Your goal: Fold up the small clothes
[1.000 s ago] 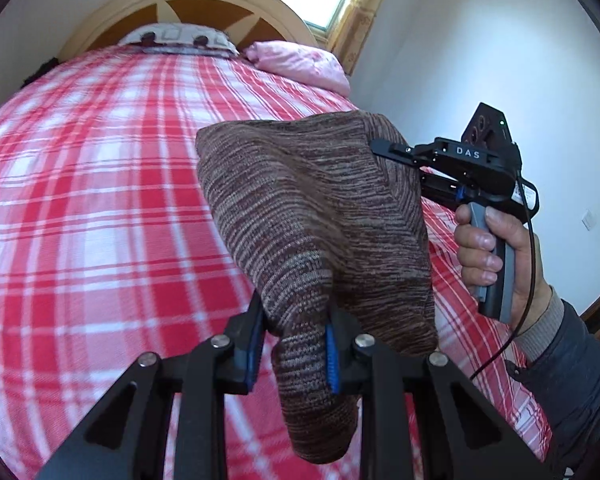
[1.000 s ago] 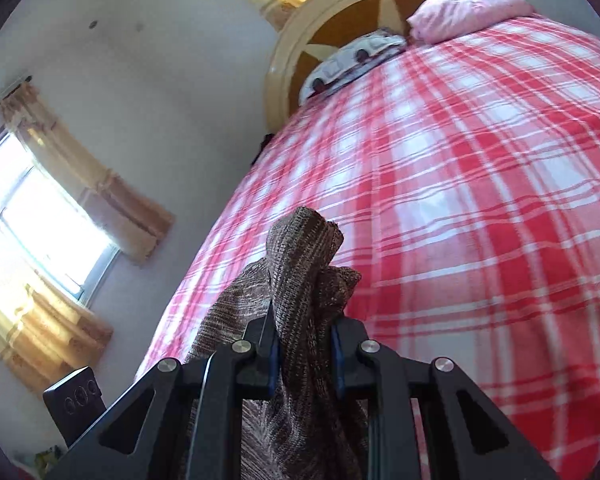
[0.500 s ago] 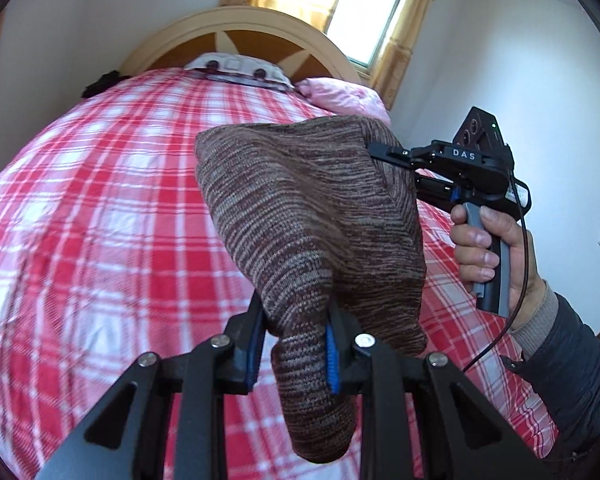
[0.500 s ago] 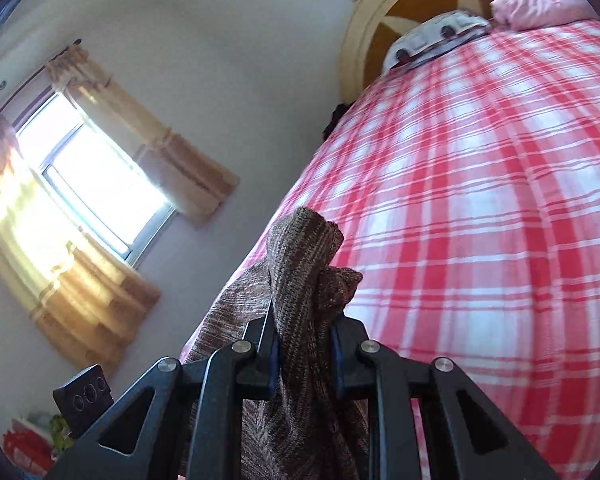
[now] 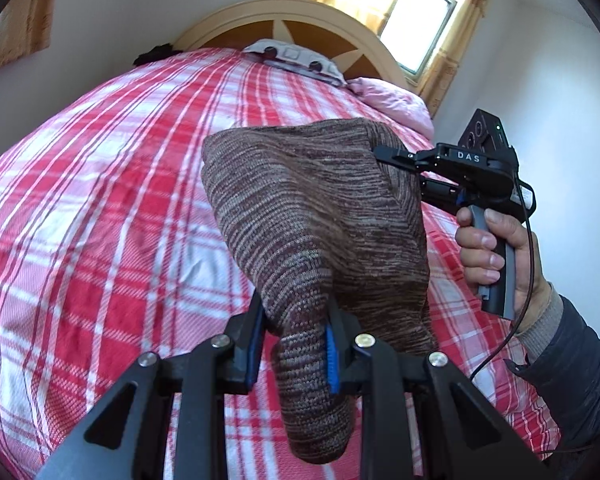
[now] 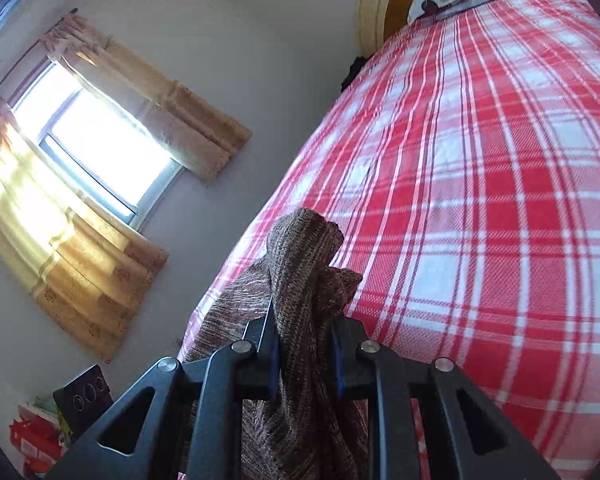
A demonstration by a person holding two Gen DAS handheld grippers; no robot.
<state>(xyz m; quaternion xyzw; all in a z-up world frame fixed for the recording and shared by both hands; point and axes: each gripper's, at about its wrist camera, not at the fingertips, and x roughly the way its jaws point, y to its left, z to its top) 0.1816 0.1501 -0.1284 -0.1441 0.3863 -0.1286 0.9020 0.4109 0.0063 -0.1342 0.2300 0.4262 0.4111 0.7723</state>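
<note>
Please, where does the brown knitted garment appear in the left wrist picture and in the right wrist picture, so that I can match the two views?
Left wrist view: the brown knitted garment fills the centre, pinched at the bottom by the left gripper, its far right corner held by the right gripper.
Right wrist view: it rises at bottom centre between the right gripper's fingers.
Shared landmark: the wooden headboard at the top.

Left wrist view looks along bed [image 5: 100, 200] toward headboard [image 5: 300, 20], close above. Right wrist view faces same headboard [image 6: 376, 12], tilted. Both share plaid bed [image 6: 480, 200].
</note>
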